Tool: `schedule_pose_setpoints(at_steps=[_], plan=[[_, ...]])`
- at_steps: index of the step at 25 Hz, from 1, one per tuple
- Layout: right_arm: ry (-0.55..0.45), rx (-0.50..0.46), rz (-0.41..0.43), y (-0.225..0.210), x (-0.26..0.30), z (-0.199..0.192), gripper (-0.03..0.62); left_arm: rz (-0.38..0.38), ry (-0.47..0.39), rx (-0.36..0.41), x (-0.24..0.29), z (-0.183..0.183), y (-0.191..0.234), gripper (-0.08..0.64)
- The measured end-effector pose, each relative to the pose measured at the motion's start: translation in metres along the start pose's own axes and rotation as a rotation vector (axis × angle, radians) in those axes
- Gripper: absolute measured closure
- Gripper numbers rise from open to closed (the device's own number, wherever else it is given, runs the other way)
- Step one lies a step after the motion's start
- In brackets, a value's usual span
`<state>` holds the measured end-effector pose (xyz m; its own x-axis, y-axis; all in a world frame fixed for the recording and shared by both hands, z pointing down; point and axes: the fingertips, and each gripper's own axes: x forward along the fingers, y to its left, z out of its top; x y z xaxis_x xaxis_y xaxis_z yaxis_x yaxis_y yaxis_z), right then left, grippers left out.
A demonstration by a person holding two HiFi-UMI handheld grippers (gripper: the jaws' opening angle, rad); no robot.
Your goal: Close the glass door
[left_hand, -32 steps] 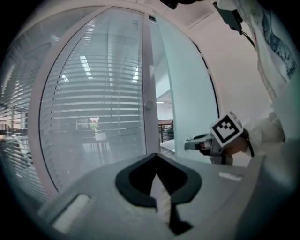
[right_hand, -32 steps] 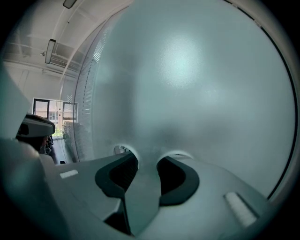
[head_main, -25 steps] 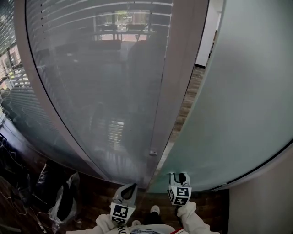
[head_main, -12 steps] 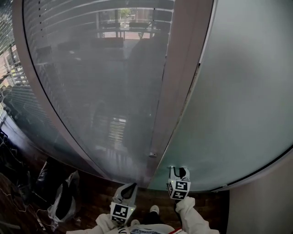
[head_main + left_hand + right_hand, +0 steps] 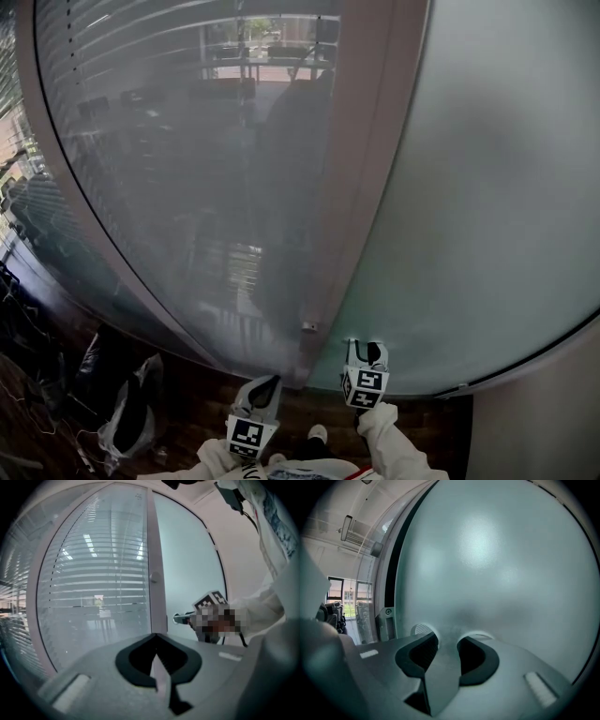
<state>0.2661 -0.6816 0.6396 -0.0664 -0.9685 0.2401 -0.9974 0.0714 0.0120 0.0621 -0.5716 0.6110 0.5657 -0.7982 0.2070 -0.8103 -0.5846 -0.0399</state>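
Note:
The frosted glass door [image 5: 487, 206] fills the right of the head view, and its edge lies against the grey frame post [image 5: 361, 187] with no gap showing. My right gripper [image 5: 366, 349] is open, its fingertips [image 5: 423, 630] against the frosted pane [image 5: 497, 564] with only glass between them. My left gripper [image 5: 269, 382] hangs shut and empty a little short of the post, touching nothing. In the left gripper view the left gripper [image 5: 154, 637] points at the post [image 5: 157, 573], and the right gripper [image 5: 180, 618] shows at the door.
Left of the post stands a fixed glass panel with blinds [image 5: 206, 169]. A small metal fitting [image 5: 307, 326] sits low on the post. Bags [image 5: 131, 412] lie on the dark wooden floor at the left. A plain wall [image 5: 534, 422] bounds the right.
The open strip between the door's edge and the post, which showed floor and a doorway, has narrowed to nothing. My right gripper moved with the pane. The left gripper stayed put.

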Motion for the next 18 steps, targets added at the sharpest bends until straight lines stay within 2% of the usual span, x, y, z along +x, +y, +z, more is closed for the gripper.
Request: schedule_pose_setpoints(at_steps=[18], plan=[[-0.008, -0.002, -0.008, 0.0001, 0.0057, 0.0006, 0.463, -0.002, 0.010, 0.009, 0.0044, -0.0040, 0.0039, 0.557]])
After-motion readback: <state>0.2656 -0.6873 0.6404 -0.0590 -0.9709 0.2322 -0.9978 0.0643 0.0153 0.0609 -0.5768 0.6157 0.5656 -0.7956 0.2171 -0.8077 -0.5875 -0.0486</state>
